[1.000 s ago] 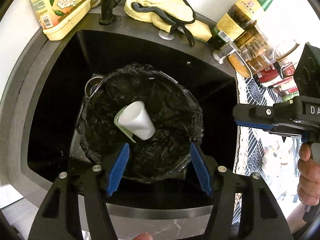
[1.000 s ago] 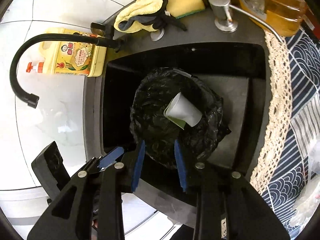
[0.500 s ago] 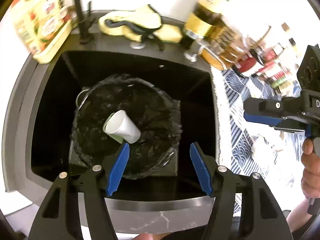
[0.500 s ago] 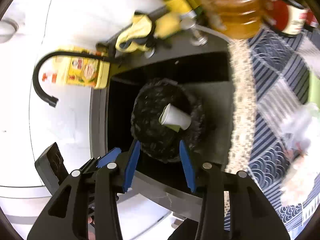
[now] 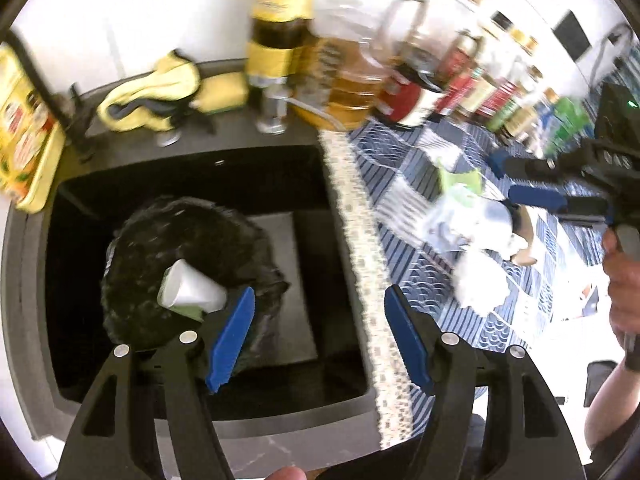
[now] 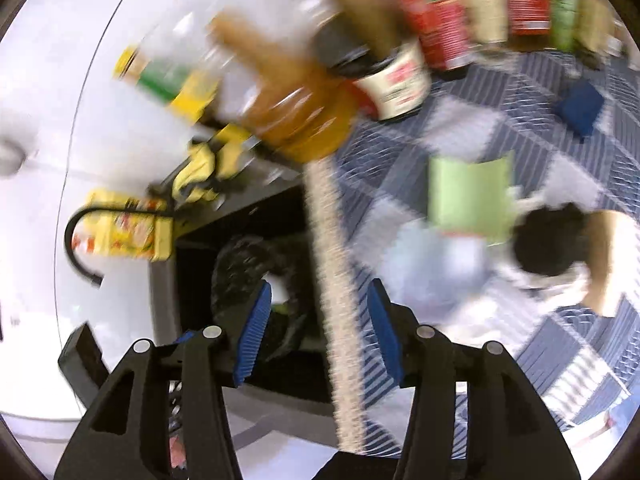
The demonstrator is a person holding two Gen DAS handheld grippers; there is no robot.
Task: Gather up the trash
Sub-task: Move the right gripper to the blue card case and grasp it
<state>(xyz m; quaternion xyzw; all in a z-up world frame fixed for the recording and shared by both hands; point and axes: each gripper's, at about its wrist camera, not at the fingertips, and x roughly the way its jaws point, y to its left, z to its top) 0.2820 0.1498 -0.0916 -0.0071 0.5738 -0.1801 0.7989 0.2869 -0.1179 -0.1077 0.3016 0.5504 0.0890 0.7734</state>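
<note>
A black trash bag (image 5: 188, 248) sits in the dark sink (image 5: 280, 416) with a white cup (image 5: 192, 290) lying in it. My left gripper (image 5: 320, 292) hovers over the sink's right edge; its jaws are opening and nothing is between them. On the blue patterned cloth (image 5: 404, 176) lie a green paper (image 6: 470, 196), a clear wrapper (image 6: 436, 264) and crumpled white tissue (image 5: 480, 284). My right gripper (image 6: 320, 292) hangs over the cloth's lace edge, jaws opening and empty. In the left wrist view, the right gripper (image 5: 516, 178) sits above the trash.
Bottles and an oil jug (image 5: 348, 92) stand along the back of the counter. A yellow rag (image 5: 160, 96) and yellow detergent bottle (image 5: 20, 140) sit behind the sink by the black faucet (image 6: 80, 240). A dark lump (image 6: 548, 240) lies beside the green paper.
Both grippers have swung right, away from the bag and toward the patterned cloth. The right jaws have spread wider. The cup stays in the bag.
</note>
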